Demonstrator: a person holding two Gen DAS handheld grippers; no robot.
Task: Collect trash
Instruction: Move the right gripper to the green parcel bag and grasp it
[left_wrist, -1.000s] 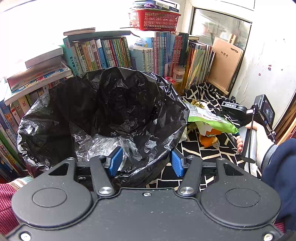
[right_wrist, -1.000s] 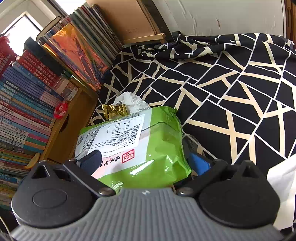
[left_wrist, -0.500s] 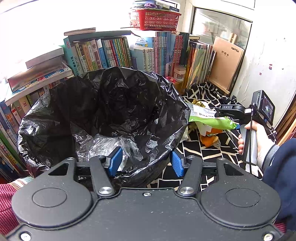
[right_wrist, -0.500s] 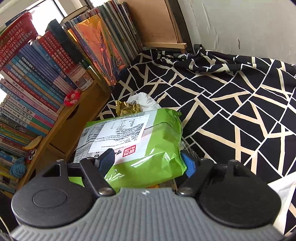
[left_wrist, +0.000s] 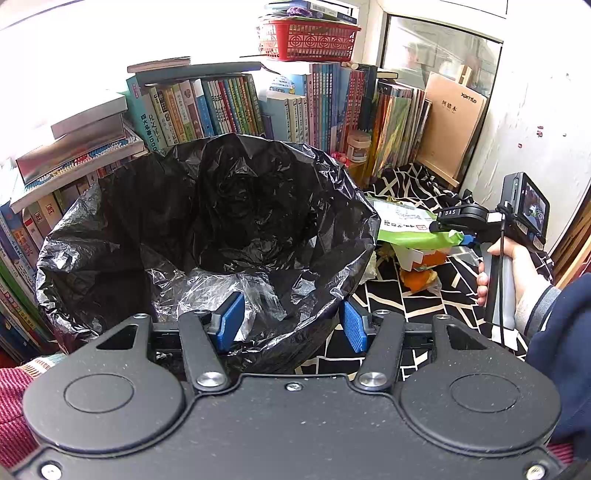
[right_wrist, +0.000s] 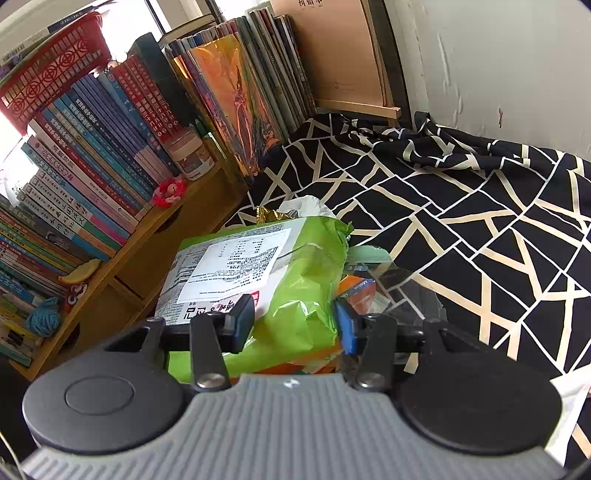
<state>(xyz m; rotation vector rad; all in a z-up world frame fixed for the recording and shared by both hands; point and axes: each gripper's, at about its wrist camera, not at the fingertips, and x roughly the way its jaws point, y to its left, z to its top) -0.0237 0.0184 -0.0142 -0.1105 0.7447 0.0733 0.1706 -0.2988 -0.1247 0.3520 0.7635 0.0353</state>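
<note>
— Right tongs (right_wrist: 293, 320)? Closed onto the near end of the green snack bag (right_wrist: 295, 295), pads pinching it from both sides, crinkling it.

— And held how?

— Gripped by a hand (left_wrist: 517, 269) at the right, dark sleeve, level with the black bin bag's rim (left_wrist: 369, 221); green bag lifted just beside that rim, above orange wrappers (left_wrist: 424, 273) on the black-and-cream cloth (right_wrist: 480, 206).

— Left tongs (left_wrist: 291, 321)?

— Spread wide, straddling the bin bag's near edge, clamping nothing; clear plastic (left_wrist: 229, 291) lying inside.

— Any writing?

— White printed label on the green bag, too small to read. "xprinte" on the brown pad (left_wrist: 450, 125) far right. "DAS" on the right tongs.
</note>
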